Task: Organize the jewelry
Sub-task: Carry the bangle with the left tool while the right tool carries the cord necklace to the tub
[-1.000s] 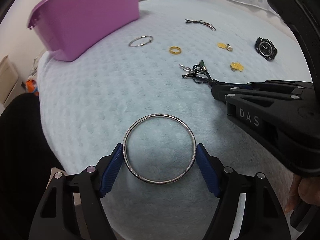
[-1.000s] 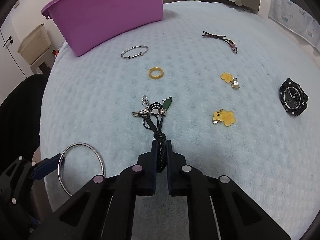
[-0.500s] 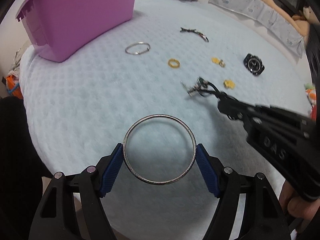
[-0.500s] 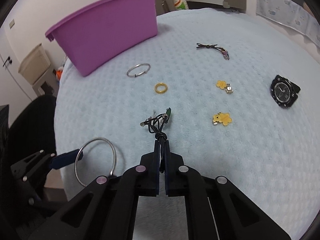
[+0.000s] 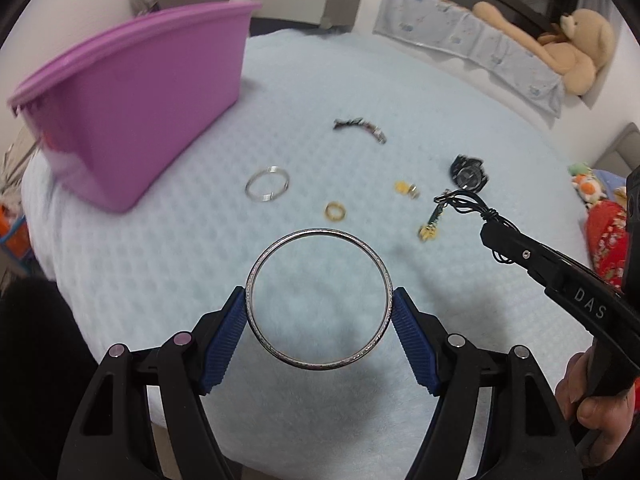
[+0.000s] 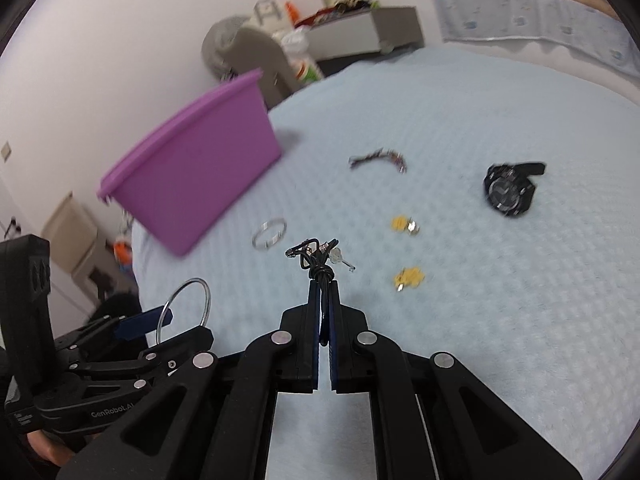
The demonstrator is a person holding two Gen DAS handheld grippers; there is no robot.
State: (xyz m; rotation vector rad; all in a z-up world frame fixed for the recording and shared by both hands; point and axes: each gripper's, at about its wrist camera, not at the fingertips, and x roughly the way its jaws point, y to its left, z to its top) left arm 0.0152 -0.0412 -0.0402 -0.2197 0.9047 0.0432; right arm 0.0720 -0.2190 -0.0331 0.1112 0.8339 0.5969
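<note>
Above the near edge of the pale blue blanket (image 5: 160, 240), I am holding both pieces aloft: my left gripper (image 5: 318, 322) is spread wide, clamping the large silver bangle (image 5: 318, 300), and my right gripper (image 6: 323, 292), lettered "DAS", is pinched tight on the black cord necklace (image 6: 316, 258). Farther out, the small bangle (image 5: 267, 189), gold ring (image 5: 335, 211), yellow charms (image 6: 408, 277), watch (image 6: 509, 193) and braided bracelet (image 5: 360, 128) are still waiting short of the purple bin (image 5: 132, 112), so I judge sorting barely begun; the left rig is reading "GenRobot.AI".

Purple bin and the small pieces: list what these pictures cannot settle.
- Inside of the purple bin: both views see only its outer wall.
- Braided cord: motion blur in both views hides detail.
- Gold ring: absent from the right view, likely behind the black cord necklace.
</note>
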